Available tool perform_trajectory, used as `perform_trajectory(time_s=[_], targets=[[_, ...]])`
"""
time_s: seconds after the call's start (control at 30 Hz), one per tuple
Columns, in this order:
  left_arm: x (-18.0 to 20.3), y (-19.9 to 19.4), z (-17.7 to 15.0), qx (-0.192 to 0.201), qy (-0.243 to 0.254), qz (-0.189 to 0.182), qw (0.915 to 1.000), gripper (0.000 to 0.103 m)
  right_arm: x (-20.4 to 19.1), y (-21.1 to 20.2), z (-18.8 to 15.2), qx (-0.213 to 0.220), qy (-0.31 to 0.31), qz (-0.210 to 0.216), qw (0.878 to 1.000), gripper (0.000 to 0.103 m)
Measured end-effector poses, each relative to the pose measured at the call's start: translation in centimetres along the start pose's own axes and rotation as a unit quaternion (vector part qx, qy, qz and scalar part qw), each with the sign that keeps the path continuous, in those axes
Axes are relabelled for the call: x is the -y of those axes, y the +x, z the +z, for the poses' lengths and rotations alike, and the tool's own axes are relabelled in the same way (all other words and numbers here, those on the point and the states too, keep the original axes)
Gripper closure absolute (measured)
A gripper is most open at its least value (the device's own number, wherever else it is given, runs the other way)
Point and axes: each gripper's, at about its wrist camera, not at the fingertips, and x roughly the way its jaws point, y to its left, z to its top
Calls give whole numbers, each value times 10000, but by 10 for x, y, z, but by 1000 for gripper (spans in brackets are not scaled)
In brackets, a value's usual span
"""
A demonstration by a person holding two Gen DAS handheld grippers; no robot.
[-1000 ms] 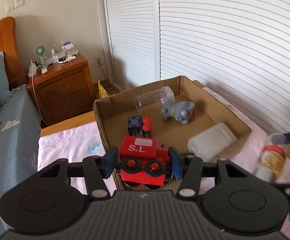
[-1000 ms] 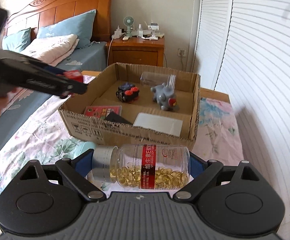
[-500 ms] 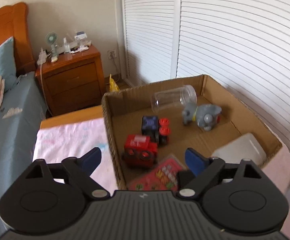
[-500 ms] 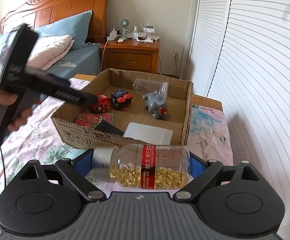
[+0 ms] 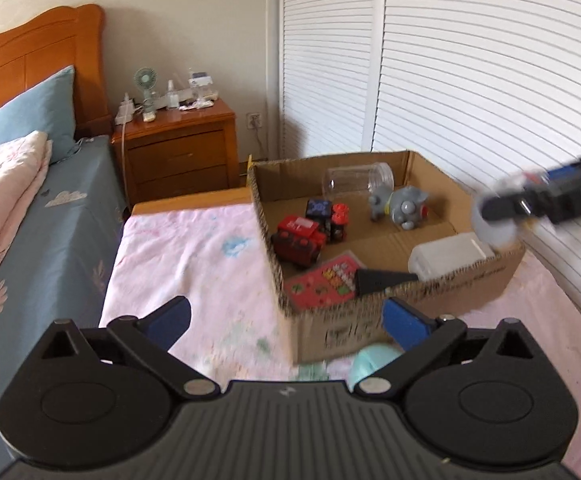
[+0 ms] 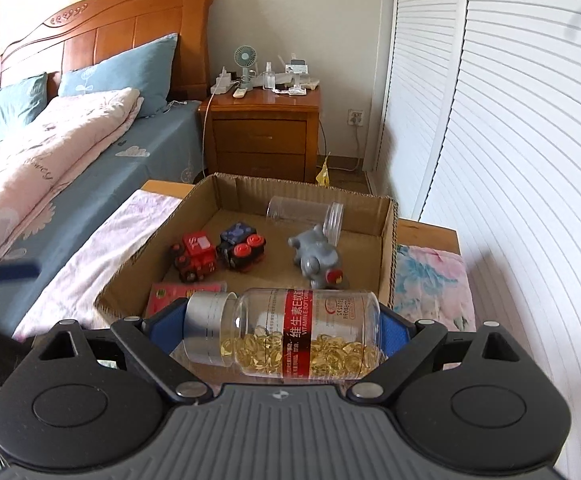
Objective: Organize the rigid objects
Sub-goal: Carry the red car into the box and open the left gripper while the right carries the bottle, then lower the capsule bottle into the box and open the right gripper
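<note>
Soft daylight fills both views evenly, brightest on the white slatted doors (image 5: pixel 470 80), which curve strongly toward the dark rounded corners. Beside the cardboard box (image 5: pixel 442 296), the right gripper (image 5: pixel 538 204) is smeared by motion blur, and the box's near corner looks soft. A dim shadow falls on the doors behind the box.

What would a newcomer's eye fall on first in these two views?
The capsule bottle lying sideways in the right claw, just before the cardboard box. Next, the red toy train beside the dark toy train inside the box, near a grey elephant figure. The left claw is open.
</note>
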Motion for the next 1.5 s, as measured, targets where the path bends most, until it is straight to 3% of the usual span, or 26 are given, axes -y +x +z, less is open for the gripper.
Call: perform_trajectory(time_s=[0.37,0.77,0.83,1.1,1.5], targets=[[-2,-19,-18,23,-86,65,9999,1,-4,47,38,-335,517,-277,9977,7],[-10,-23,-22,89,-227,59,9997,1,-9,91,48,-575,718,-469,9947,7],[-11,-22,-22,90,-263,78,9996,1,-9,95,48,-549,690,-512,9948,3],[-14,-20,-22,26,-288,166,9994,1,-7,85,41,-456,539,-570,9959,0],[-9,-27,-24,-33,-314,426,9986,1,-22,29,1,-101,93,-256,9996,0]])
